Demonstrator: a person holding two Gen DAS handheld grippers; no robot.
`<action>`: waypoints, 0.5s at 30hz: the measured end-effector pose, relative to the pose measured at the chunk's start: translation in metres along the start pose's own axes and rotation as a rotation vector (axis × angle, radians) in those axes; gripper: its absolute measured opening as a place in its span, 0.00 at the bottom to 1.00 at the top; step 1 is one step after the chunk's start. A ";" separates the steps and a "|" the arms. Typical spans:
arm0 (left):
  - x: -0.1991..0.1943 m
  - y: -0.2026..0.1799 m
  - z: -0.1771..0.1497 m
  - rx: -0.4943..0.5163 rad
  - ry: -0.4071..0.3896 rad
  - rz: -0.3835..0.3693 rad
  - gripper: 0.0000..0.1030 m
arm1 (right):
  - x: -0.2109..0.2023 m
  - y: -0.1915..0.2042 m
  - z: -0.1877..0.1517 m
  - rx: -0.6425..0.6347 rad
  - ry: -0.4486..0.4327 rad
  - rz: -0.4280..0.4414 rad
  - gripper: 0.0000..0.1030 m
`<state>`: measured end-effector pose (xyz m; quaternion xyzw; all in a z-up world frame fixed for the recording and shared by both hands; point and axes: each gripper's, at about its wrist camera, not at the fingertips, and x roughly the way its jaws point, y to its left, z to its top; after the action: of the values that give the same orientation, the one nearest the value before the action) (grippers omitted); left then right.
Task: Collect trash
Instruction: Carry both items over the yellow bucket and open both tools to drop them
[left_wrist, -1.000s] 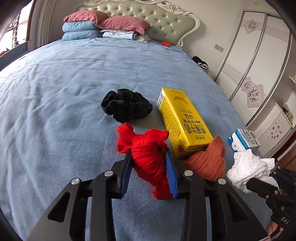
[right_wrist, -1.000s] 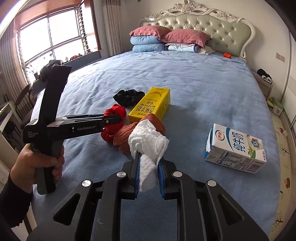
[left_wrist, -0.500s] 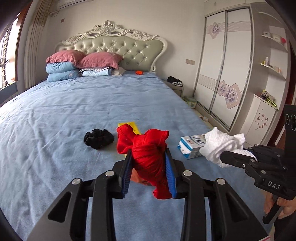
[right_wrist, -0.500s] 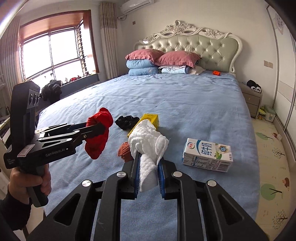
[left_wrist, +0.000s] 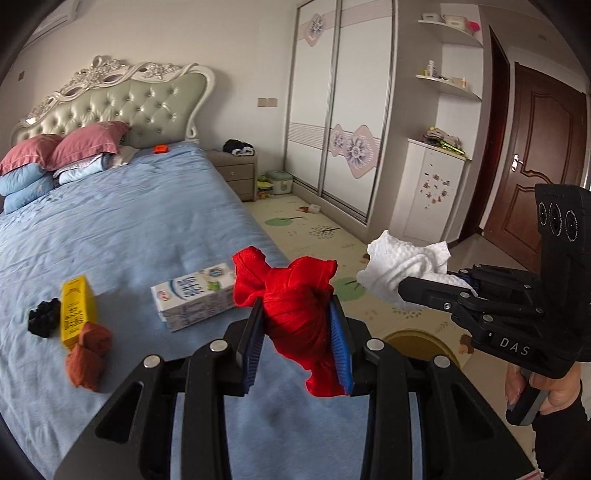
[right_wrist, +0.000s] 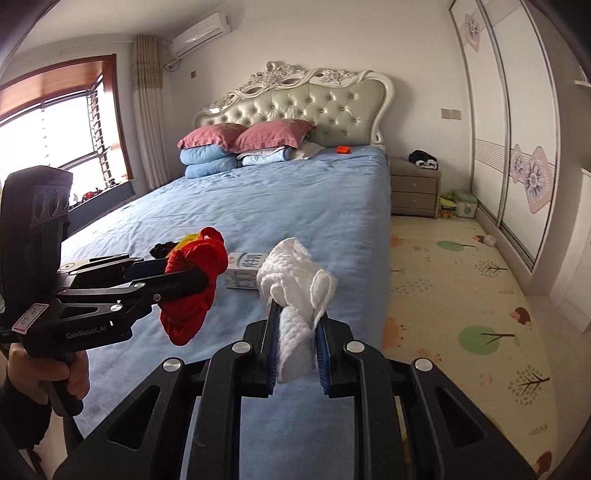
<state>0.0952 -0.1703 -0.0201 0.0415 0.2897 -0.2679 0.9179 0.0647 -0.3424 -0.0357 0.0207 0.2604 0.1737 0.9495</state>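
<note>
My left gripper (left_wrist: 295, 317) is shut on a red cloth bundle (left_wrist: 295, 299) and holds it above the bed's foot corner; it also shows in the right wrist view (right_wrist: 195, 273). My right gripper (right_wrist: 297, 314) is shut on a white cloth bundle (right_wrist: 295, 280), held above the bed edge; it shows in the left wrist view (left_wrist: 402, 269) to the right, over the floor. On the blue bed (left_wrist: 129, 229) lie a white milk carton (left_wrist: 192, 299), a yellow carton (left_wrist: 75, 310), an orange-brown bundle (left_wrist: 86, 354) and a black bundle (left_wrist: 44, 317).
Pillows (right_wrist: 243, 144) are stacked at the headboard. A nightstand (right_wrist: 413, 192) stands beside the bed. A patterned floor mat (right_wrist: 461, 295) runs between bed and wardrobe (left_wrist: 332, 110). A brown door (left_wrist: 535, 147) is at the right.
Both grippers have risen and swung right with their bundles, away from the cartons. The views now take in the floor, wardrobe and door.
</note>
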 end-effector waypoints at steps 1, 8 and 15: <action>0.010 -0.011 0.001 0.011 0.015 -0.025 0.33 | -0.005 -0.013 -0.005 0.017 0.003 -0.022 0.17; 0.072 -0.091 0.003 0.100 0.106 -0.162 0.33 | -0.049 -0.085 -0.044 0.117 0.020 -0.173 0.17; 0.131 -0.168 -0.010 0.194 0.227 -0.270 0.34 | -0.076 -0.140 -0.090 0.212 0.074 -0.293 0.18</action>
<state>0.0939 -0.3725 -0.0882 0.1205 0.3670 -0.4086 0.8270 0.0033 -0.5038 -0.0942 0.0760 0.3121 0.0057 0.9470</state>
